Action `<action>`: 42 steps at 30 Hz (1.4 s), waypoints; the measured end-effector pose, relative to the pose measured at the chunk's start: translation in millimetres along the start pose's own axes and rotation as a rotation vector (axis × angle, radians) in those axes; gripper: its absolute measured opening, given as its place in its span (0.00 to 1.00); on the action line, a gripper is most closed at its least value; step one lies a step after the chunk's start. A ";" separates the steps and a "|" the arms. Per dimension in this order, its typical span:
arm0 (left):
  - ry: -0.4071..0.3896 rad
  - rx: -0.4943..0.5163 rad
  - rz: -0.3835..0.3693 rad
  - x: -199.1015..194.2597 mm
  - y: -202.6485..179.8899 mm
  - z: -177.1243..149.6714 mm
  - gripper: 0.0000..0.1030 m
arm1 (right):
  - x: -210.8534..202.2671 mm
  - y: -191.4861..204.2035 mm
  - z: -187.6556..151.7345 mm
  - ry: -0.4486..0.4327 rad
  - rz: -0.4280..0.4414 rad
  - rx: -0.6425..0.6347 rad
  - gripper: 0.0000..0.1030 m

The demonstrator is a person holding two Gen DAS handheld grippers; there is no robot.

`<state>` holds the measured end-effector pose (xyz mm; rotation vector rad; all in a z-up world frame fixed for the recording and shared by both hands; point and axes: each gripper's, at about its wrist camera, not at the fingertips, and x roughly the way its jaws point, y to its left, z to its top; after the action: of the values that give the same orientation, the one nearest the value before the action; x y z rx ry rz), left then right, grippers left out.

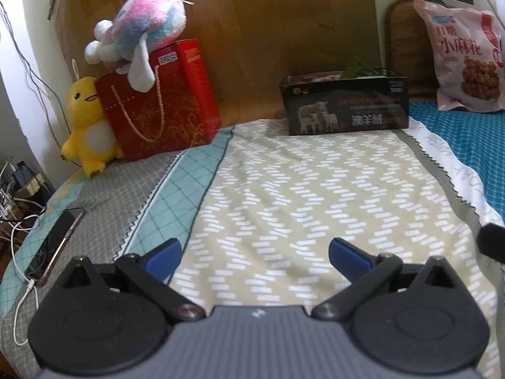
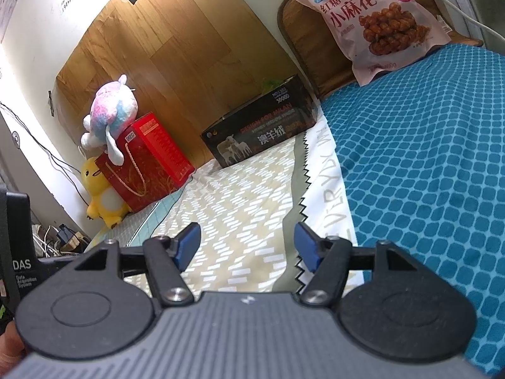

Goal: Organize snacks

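Snack bag [image 1: 464, 53], pink with fried twists printed on it, leans upright at the upper right of the left wrist view, on the blue quilted cover [image 1: 467, 145] against the headboard; nothing touches it yet. Going left to right in that view: a yellow duck plush [image 1: 86, 126] at the left edge, a red gift bag [image 1: 164, 101] just beside it with a pastel plush [image 1: 145, 28] lying on top, then a black box [image 1: 345, 104] at centre right with what look like green wrappers showing over its open top, then the snack bag.

Both tools hang over the patterned bedspread [image 1: 284, 195]. The left tongs [image 1: 254, 254] stand apart with nothing between them. The right tongs [image 2: 247, 246] likewise stand apart and empty, in the lower middle of their view.

Judging by the layout, the black box is the likely place for the bag. The right tongs are nearer; a good grip would take the bag's flat top seam or a side edge, not the puffed middle, and lift it clear of the box's wall before lowering.
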<state>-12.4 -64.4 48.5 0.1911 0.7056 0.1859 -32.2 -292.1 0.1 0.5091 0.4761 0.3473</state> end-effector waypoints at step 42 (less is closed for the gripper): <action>-0.001 -0.029 0.052 5.5 10.5 -0.2 1.00 | 1.1 1.4 -1.5 0.007 0.007 -0.004 0.67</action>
<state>-9.5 -53.0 47.4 0.1821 0.6965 0.2451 -32.3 -289.9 -0.7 0.5063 0.4800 0.3571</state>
